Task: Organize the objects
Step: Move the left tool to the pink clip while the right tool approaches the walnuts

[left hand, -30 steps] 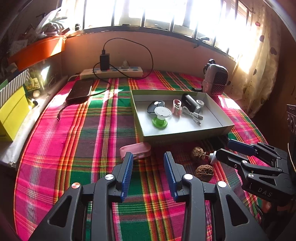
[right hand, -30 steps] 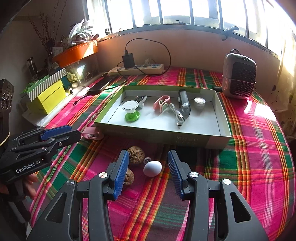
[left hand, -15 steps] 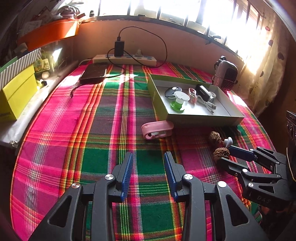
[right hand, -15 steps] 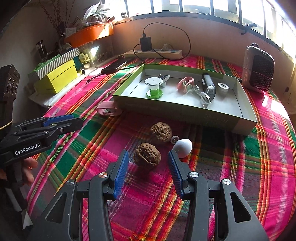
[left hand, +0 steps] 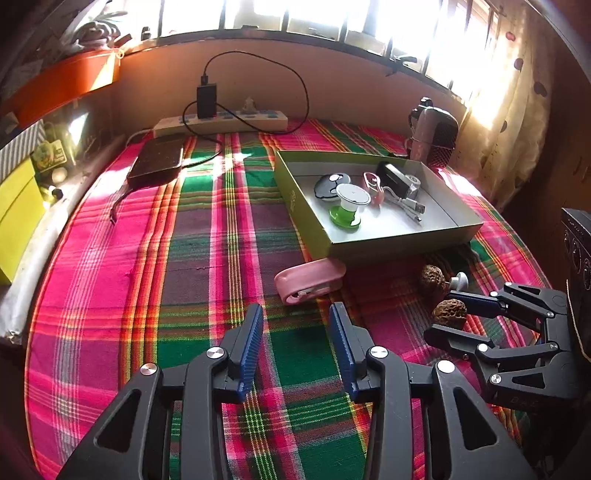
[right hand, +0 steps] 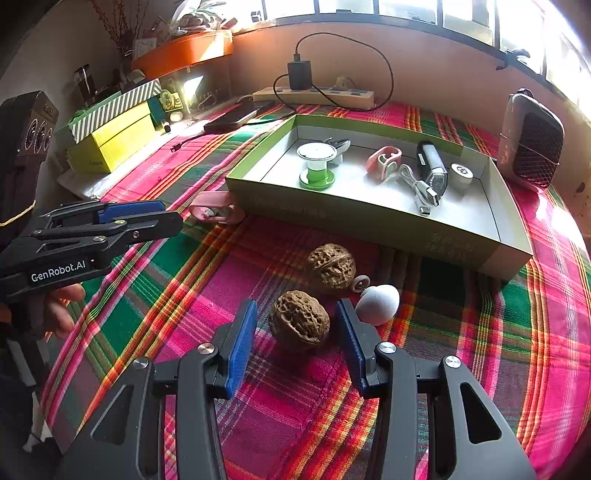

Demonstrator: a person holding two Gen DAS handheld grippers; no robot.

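Two blue-padded fingers of the left hand-held gripper [left hand: 295, 321] are opening over bare plaid cloth [left hand: 207, 258] on the desk, a pink case [left hand: 310, 280] lying just ahead beside the green tray [left hand: 402, 243]. From the right wrist, the right hand-held gripper [right hand: 295, 321] stands apart around a walnut [right hand: 299, 321], pads not touching; a second walnut [right hand: 332, 266] and white egg-shaped object [right hand: 378, 303] lie near

A: We see a barred window [left hand: 332, 18] along the far wall [left hand: 332, 92], with strong daylight entering.

B: We confirm. A spotted curtain [left hand: 517, 110] hangs at its right end, and a plaid cloth [left hand: 203, 258] covers the table, sunlit in patches.
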